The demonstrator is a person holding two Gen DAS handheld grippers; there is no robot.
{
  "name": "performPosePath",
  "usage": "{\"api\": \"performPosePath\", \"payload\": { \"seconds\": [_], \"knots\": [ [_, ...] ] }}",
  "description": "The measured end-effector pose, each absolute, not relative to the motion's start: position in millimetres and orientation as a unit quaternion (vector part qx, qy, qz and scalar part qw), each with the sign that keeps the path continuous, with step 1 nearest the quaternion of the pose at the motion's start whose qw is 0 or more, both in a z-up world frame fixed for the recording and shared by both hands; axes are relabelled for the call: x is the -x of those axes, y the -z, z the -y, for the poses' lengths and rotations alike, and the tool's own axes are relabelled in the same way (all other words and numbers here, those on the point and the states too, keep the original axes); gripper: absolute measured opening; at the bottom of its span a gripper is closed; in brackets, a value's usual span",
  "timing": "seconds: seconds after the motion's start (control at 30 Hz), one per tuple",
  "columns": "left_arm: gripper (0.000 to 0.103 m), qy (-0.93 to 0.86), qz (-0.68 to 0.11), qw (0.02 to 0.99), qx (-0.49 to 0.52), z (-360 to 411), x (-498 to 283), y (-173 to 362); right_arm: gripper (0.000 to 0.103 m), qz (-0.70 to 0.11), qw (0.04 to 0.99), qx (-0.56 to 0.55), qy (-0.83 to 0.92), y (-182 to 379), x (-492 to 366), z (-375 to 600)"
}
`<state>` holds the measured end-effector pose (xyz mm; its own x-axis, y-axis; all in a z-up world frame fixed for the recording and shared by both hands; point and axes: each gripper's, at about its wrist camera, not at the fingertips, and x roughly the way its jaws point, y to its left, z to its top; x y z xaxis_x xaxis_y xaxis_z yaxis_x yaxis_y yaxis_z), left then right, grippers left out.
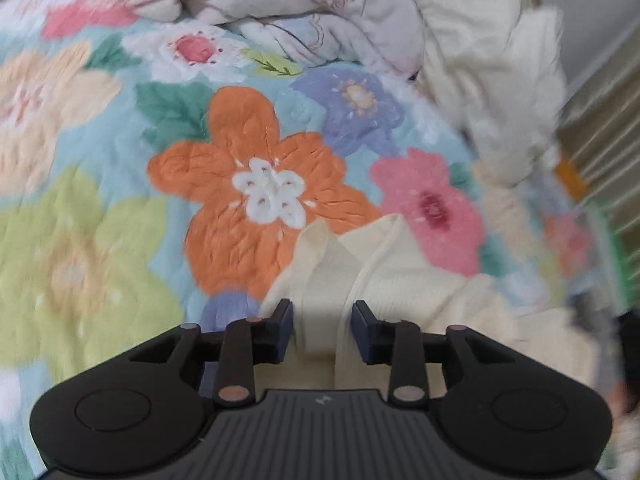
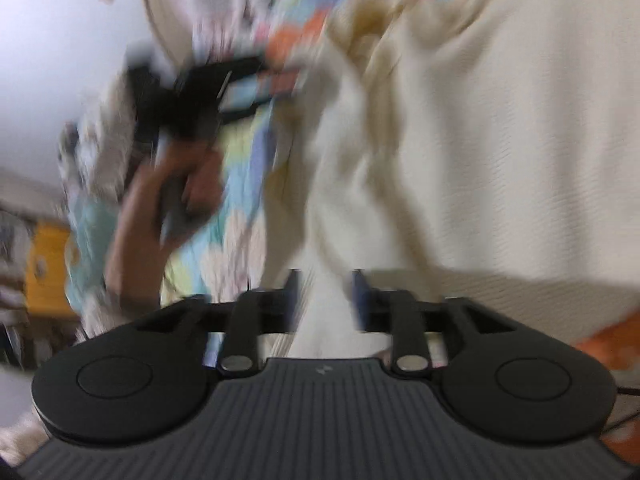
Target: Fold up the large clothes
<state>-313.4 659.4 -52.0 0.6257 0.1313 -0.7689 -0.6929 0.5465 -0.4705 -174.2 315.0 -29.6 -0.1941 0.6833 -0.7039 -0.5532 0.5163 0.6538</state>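
Both the left gripper [image 1: 322, 330] and right gripper [image 2: 325, 304] grip bunched edges of the cream garment [image 1: 384, 276] at lower centre of frame above the floral quilt [image 1: 248, 152]; the carry should keep both corners level and taut.

This is a bedroom in a home. A bed [image 1: 100, 184] fills the left wrist view, covered by a quilted spread printed with big orange, pink, purple and yellow flowers. Rumpled floral bedding [image 1: 280, 12] lies bunched at its far end, against a plain pale wall [image 2: 60, 60]. Blurred yellow furniture [image 2: 46, 268] stands at the room's edge.
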Motion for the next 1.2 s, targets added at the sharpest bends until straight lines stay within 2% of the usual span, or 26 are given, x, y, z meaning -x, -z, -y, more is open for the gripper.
{"api": "performPosePath", "payload": {
  "seconds": [0.03,0.07,0.17,0.23,0.33,0.47,0.5,0.53,0.57,0.6,0.7,0.8,0.87,0.93,1.0,1.07,1.1,1.13,1.17,1.2],
  "knots": [
    [0.062,-0.256,-0.346,0.811,0.397,-656.4,320.5,44.1,0.057,-0.590,0.660,-0.074,-0.459,26.9,152.7,-292.6],
    [0.065,-0.257,-0.345,0.816,0.386,-650.4,324.0,35.4,0.057,-0.582,0.689,-0.092,-0.422,25.2,129.1,-268.4],
    [0.068,-0.262,-0.352,0.834,0.334,-620.1,320.0,5.8,0.057,-0.564,0.757,-0.111,-0.311,25.2,74.9,-213.3],
    [0.070,-0.207,-0.354,0.865,0.289,-573.4,303.9,-19.7,0.057,-0.558,0.777,-0.102,-0.275,27.3,54.3,-196.6],
    [0.075,-0.116,-0.365,0.888,0.254,-515.2,272.1,-31.5,0.057,-0.573,0.779,-0.074,-0.244,37.3,18.6,-179.4],
    [0.075,-0.021,-0.399,0.891,0.215,-440.9,222.3,-20.1,0.057,-0.607,0.752,-0.054,-0.253,70.7,-1.6,-184.8],
    [0.075,-0.001,-0.411,0.888,0.207,-422.5,208.6,-13.6,0.056,-0.615,0.745,-0.054,-0.254,79.2,-3.2,-191.9],
    [0.075,0.014,-0.421,0.883,0.205,-409.1,198.0,-7.1,0.050,-0.609,0.748,-0.050,-0.259,82.5,-0.7,-198.5],
    [0.075,0.018,-0.426,0.880,0.211,-405.2,194.2,-2.6,0.015,-0.592,0.758,-0.037,-0.271,79.5,5.7,-203.6],
    [0.075,0.016,-0.427,0.877,0.220,-405.3,192.9,0.6,0.008,-0.579,0.764,-0.029,-0.284,74.0,10.9,-206.1],
    [0.073,-0.004,-0.422,0.872,0.248,-411.0,191.0,8.7,0.007,-0.530,0.760,-0.076,-0.369,46.2,26.4,-208.6],
    [0.075,0.013,-0.383,0.896,0.224,-400.4,203.5,-8.0,0.007,-0.518,0.727,-0.120,-0.434,18.4,44.4,-218.5],
    [0.082,0.030,-0.367,0.907,0.204,-387.4,206.6,-15.0,0.007,-0.515,0.713,-0.135,-0.457,7.3,50.0,-224.9],
    [0.099,0.022,-0.357,0.919,0.167,-368.3,203.8,-23.9,0.007,-0.514,0.693,-0.138,-0.485,-7.9,59.2,-232.1],
    [0.099,0.004,-0.348,0.926,0.146,-356.5,197.0,-24.2,0.007,-0.525,0.677,-0.135,-0.498,-12.4,57.4,-241.3],
    [0.089,-0.010,-0.341,0.926,0.162,-354.7,182.7,-17.3,0.008,-0.539,0.663,-0.134,-0.501,-10.4,54.8,-242.5],
    [0.054,-0.013,-0.344,0.921,0.182,-358.4,176.1,-12.4,0.009,-0.547,0.658,-0.135,-0.500,-7.6,53.8,-239.3],
    [0.004,-0.014,-0.355,0.912,0.205,-364.1,170.7,-6.9,0.013,-0.556,0.655,-0.138,-0.494,-3.9,51.3,-234.9],
    [0.004,-0.023,-0.368,0.902,0.224,-370.3,165.4,-0.2,0.014,-0.561,0.656,-0.149,-0.484,-0.4,45.4,-228.6],
    [0.004,-0.037,-0.377,0.896,0.231,-374.4,163.3,5.3,0.021,-0.562,0.659,-0.164,-0.473,2.4,37.9,-221.5]
  ]
}}
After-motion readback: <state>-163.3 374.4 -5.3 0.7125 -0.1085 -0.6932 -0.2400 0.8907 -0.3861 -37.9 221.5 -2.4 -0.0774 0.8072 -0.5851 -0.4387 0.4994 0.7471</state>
